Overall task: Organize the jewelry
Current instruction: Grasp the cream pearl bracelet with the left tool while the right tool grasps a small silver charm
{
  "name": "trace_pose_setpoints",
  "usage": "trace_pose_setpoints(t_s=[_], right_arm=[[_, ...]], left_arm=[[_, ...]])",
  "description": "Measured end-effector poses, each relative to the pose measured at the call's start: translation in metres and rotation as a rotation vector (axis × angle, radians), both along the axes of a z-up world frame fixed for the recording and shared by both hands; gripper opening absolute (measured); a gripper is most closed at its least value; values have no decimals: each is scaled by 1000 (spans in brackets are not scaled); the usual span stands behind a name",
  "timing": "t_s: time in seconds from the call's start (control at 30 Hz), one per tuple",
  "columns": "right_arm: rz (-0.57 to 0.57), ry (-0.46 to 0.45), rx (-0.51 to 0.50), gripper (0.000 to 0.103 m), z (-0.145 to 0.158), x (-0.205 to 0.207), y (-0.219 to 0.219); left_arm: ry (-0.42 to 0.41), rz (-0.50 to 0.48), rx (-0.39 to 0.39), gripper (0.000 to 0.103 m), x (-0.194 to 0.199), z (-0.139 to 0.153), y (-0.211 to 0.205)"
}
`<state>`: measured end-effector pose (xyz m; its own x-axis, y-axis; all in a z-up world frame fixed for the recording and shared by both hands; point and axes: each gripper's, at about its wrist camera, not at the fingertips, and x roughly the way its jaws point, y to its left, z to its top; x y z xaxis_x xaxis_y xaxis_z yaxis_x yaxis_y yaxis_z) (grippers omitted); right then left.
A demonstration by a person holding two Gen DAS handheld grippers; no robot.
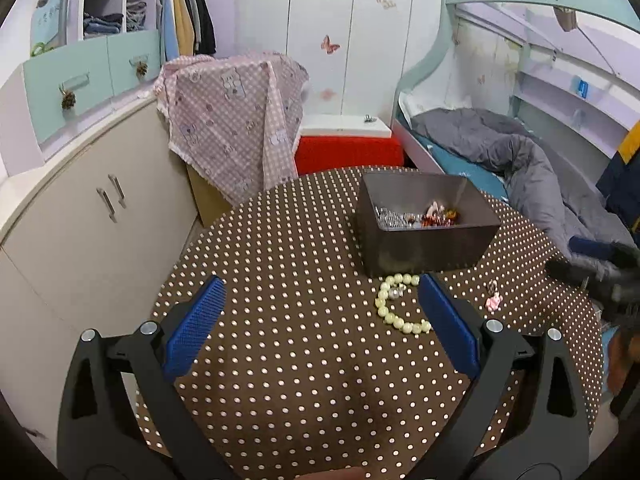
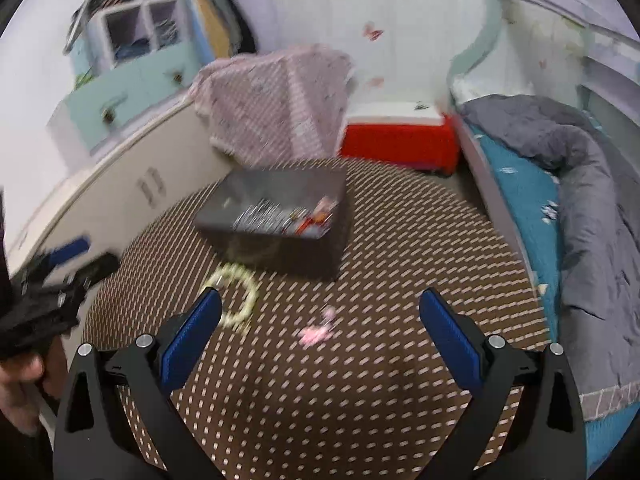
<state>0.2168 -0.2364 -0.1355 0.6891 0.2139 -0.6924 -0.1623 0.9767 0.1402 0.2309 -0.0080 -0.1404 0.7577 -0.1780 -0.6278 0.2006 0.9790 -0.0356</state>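
Note:
A dark grey box [image 1: 428,240] with several jewelry pieces inside stands on the round polka-dot table [image 1: 300,360]. A cream bead bracelet [image 1: 396,304] lies in front of the box, next to my left gripper's right finger. A small pink charm [image 1: 494,301] lies to its right. My left gripper [image 1: 320,300] is open and empty above the table. In the blurred right wrist view, the box [image 2: 280,220], bracelet [image 2: 236,296] and pink charm [image 2: 316,330] show. My right gripper [image 2: 320,312] is open and empty, with the charm between its fingers' line.
A cream cabinet [image 1: 80,208] stands left of the table. A pink checked cloth [image 1: 236,120] drapes behind it, beside a red box [image 1: 348,150]. A bed with a grey quilt [image 1: 520,160] is on the right.

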Motion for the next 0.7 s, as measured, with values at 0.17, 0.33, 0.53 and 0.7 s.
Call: trace_pose_setpoints(t_s=[0.17, 0.33, 0.53, 0.7], right_arm=[[140, 49, -56, 64, -33, 4, 37], [213, 93, -100, 47, -58, 16, 59], [286, 86, -152, 21, -68, 20, 80], [299, 77, -161, 11, -69, 19, 83]], left_arm=[[36, 0, 9, 95, 2, -13, -3], [68, -11, 26, 95, 7, -25, -6], [116, -37, 10, 95, 20, -39, -12], [156, -54, -1, 95, 34, -49, -21]])
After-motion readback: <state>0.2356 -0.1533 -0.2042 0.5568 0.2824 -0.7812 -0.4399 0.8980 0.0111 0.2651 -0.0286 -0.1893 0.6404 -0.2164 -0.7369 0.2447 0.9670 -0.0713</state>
